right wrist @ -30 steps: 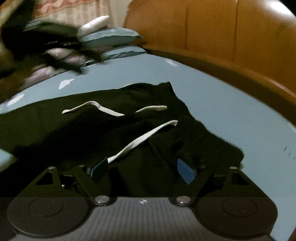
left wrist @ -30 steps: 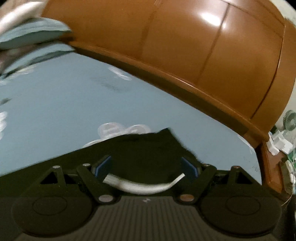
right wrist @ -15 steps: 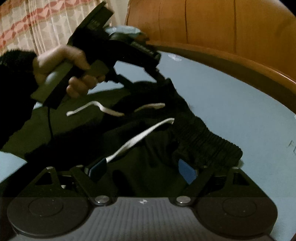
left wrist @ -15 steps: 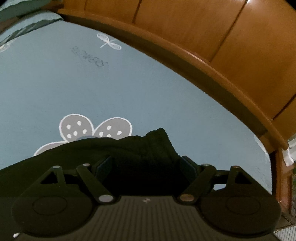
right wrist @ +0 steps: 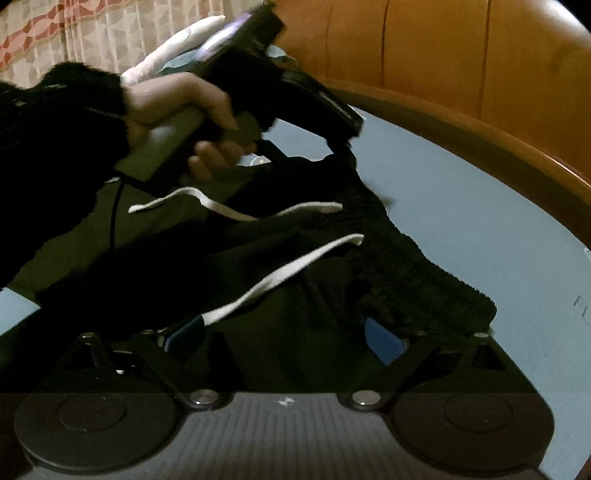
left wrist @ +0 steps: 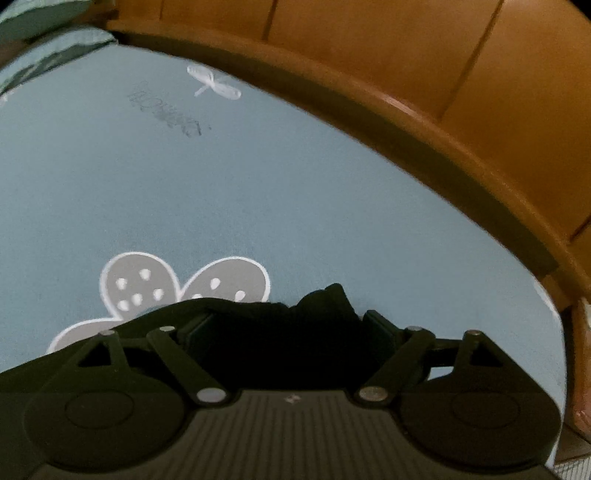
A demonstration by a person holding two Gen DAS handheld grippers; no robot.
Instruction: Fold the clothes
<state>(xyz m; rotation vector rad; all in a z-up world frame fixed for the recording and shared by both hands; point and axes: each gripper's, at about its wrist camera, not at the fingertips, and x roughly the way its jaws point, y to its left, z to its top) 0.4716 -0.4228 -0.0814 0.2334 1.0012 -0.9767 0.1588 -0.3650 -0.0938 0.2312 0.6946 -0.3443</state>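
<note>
lying crumpled on the bed's pale blue sheet (right wrist: 461, 206): black drawstring trousers (right wrist: 280, 295), ribbed waistband (right wrist: 424, 273) bunched, white cords (right wrist: 288, 273) trailing across the dark cloth. printed on the sheet, a grey flower (left wrist: 147, 284); curving behind, an orange-brown wooden headboard (left wrist: 406, 66); patterned curtain (right wrist: 74, 33) and pillows (right wrist: 173, 44) beyond. running waistband from near right to far left corner, legs off leftward. left hand-held gripper (left wrist: 284, 325) spread over that far corner; right hand-held gripper (right wrist: 284, 332) opening, cloth between, not pinched.

Trousers (right wrist: 332, 280) lie on the sheet (right wrist: 480, 221) — headboard (right wrist: 443, 51) behind, pillows (right wrist: 173, 44) far left.
</note>
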